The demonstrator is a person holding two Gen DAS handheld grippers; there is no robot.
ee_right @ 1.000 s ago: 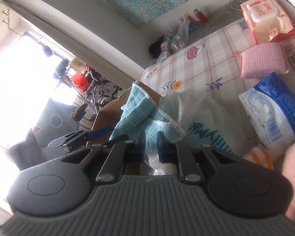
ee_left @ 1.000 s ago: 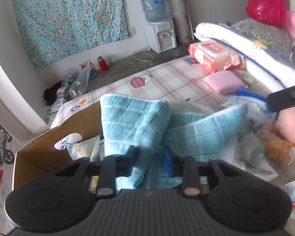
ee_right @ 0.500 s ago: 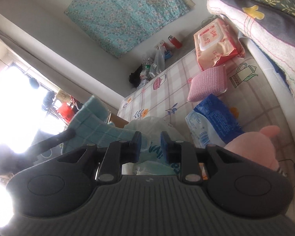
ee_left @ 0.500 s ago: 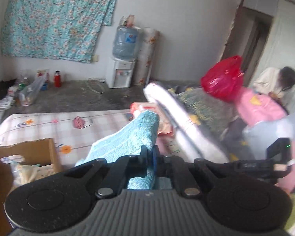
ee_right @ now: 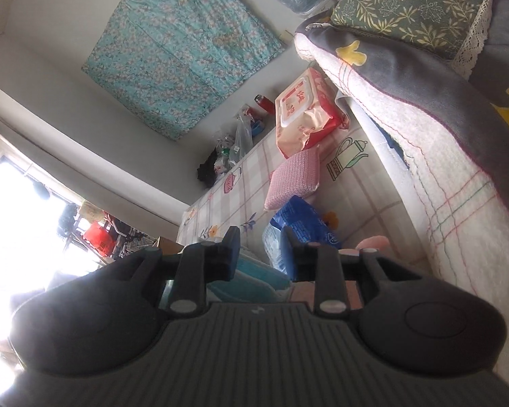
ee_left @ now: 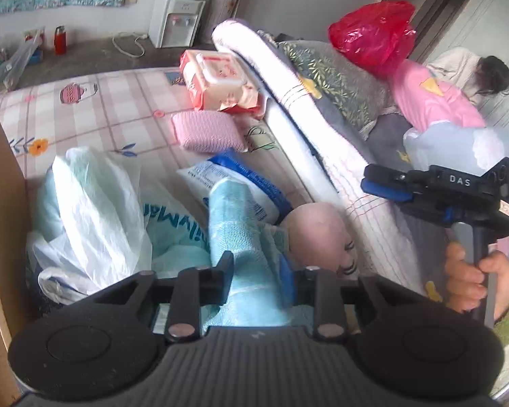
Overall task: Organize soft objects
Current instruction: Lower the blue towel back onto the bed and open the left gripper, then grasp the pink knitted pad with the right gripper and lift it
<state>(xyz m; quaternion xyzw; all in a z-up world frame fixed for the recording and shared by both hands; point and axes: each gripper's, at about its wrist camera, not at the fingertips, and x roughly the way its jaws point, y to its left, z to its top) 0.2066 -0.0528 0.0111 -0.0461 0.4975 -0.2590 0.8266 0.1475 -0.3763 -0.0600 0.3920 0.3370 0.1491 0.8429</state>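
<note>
Both my grippers are opening: left gripper (ee_left: 256,268) has the blue towel (ee_left: 236,234) loose between its jaws, draped over the bags (ee_left: 95,203) on the bed; right gripper (ee_right: 259,249) holds nothing.

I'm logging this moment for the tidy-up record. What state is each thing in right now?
left gripper: jaws opening, blue towel between them
blue towel: draped over the pile, rumpled
right gripper: jaws opening, nothing between them
wet wipes pack: lid shut, lying flat
pink sponge: lying flat on the sheet
white plastic bag: crumpled
red plastic bag: bunched atop the bedding
</note>
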